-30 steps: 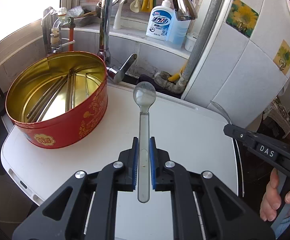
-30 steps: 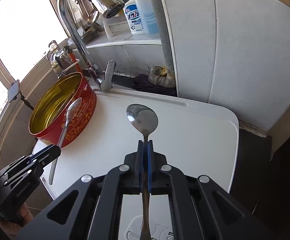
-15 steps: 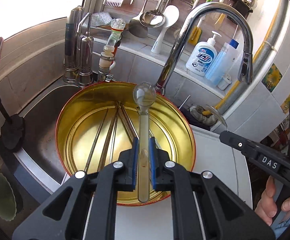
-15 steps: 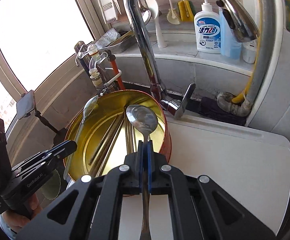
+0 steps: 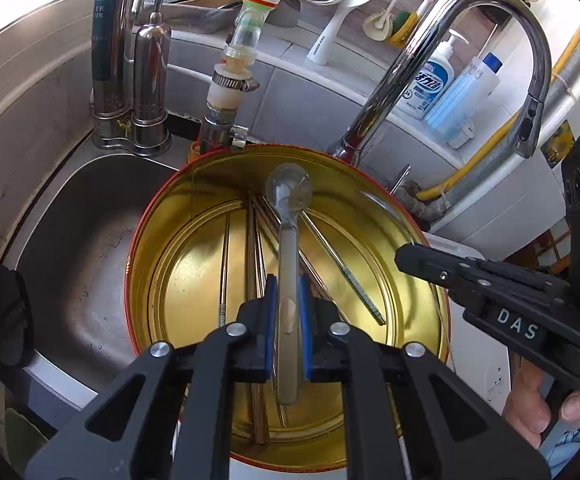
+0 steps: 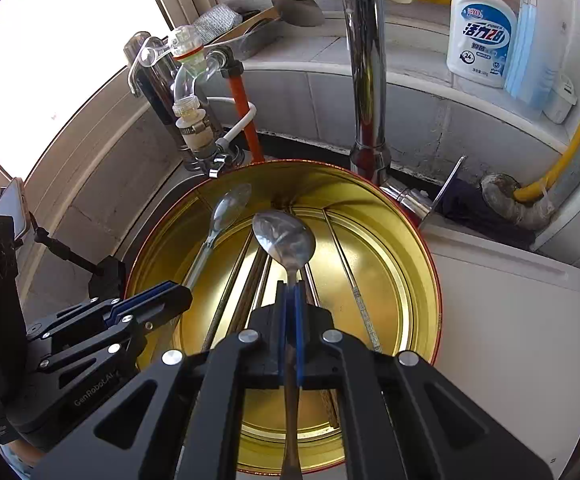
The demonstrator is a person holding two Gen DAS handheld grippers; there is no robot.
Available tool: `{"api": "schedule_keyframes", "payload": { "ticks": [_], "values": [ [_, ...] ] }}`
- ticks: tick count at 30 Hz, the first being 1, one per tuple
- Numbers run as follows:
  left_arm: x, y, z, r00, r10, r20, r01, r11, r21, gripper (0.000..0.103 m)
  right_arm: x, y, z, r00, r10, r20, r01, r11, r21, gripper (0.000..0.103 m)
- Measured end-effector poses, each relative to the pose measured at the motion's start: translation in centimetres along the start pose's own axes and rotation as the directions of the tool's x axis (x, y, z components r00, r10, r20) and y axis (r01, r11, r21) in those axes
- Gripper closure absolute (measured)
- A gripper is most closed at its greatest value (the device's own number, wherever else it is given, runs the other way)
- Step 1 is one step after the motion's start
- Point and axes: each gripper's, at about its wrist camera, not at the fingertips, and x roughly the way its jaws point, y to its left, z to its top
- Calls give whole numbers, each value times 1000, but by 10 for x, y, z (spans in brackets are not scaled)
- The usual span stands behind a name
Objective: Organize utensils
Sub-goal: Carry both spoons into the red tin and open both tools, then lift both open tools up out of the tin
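Now, from the left wrist view, we hold the left gripper (image 5: 288, 320) over a round gold-lined tin (image 5: 162, 232) with a red outer wall. Its jaws are nearly closed, the blue pads clamping the handle of a clear spoon (image 5: 288, 216), whose round bowl points forward over the far half of the tin. On the tin's floor lie several chopsticks (image 5: 258, 248), most of them running away from us and one metal stick angled off to the right. The tin stands partly over a steel sink (image 5: 82, 240) on the left and on a white board (image 5: 485, 344) on the right. A curved chrome tap (image 5: 449, 40) rises behind the tin, with a white soap bottle (image 5: 429, 84) on the ledge beyond it. At the right edge we see the right gripper (image 5: 409, 258) reaching in over the tin's rim, gripped from below by a hand (image 5: 537, 404).

Next, from the right wrist view, the right gripper (image 6: 290, 316) has its jaws fully closed on the thin handle of a metal spoon (image 6: 284, 236), which is held above the middle of the tin (image 6: 409, 248), bowl forward. The chopsticks (image 6: 250, 280) lie beneath it on the gold floor. At lower left the left gripper (image 6: 178, 294) comes in over the tin's near-left rim, and the clear spoon (image 6: 226, 210) slants up from it toward the far-left wall. The white board (image 6: 509, 320) lies to the right of the tin, touching it as far as we can tell.
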Motion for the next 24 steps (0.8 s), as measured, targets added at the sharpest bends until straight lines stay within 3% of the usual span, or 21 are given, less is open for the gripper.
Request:
{"api": "schedule_keyframes", "payload": {
  "ticks": [9,19,20,21,23,24],
  "values": [
    [35,15,7,997,1,-73,-2,1000,-6,92,47,-6,9,994,-40,-103,42,999,14,99],
    [42,16,4,995,20,-93,-19,1000,15,92,61,2,12,992,-23,-126,22,1000,-7,97],
    [40,13,4,995,45,-86,-42,998,36,91,58,2,13,994,-13,-111,13,1000,2,93],
    [38,9,3,995,73,-75,-68,996,59,91,54,2,14,996,-8,-91,10,1000,15,74],
    [33,3,2,992,112,-54,-107,990,95,73,43,0,16,1000,-13,-23,14,999,39,44],
    [30,1,1,992,119,-39,-115,988,104,51,36,0,17,1000,-18,8,18,999,44,41]
  ]
}}
